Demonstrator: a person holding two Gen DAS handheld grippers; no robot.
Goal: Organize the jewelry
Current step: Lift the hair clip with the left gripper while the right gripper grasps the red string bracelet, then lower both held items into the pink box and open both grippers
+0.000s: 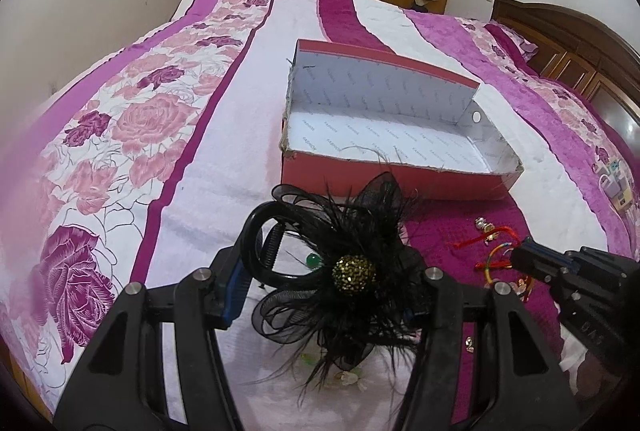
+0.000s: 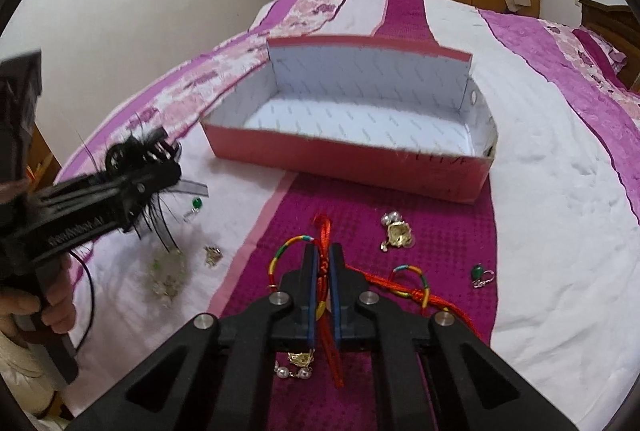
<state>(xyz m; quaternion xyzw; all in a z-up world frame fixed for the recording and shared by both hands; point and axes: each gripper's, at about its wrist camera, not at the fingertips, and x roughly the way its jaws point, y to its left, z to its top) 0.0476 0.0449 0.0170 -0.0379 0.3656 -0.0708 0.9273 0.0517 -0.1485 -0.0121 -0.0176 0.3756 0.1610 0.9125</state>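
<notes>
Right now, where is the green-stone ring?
In the right wrist view, the green-stone ring lies on the magenta stripe of the bedspread, at the right, in front of the red box.

My right claw (image 2: 324, 263) is angled downward with its jaws pinched together, only a red cord (image 2: 326, 243) caught between the blue pads (image 2: 311, 295). My left claw (image 1: 324, 291) tilts down too, jaws half apart and clamped on a black feathered headpiece (image 1: 352, 267) — a hand (image 2: 48, 295) grips its handle at the left edge of the right-wrist view.

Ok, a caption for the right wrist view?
Right tongs shut on a red braided cord, with the empty red box ahead on the bed.
</notes>
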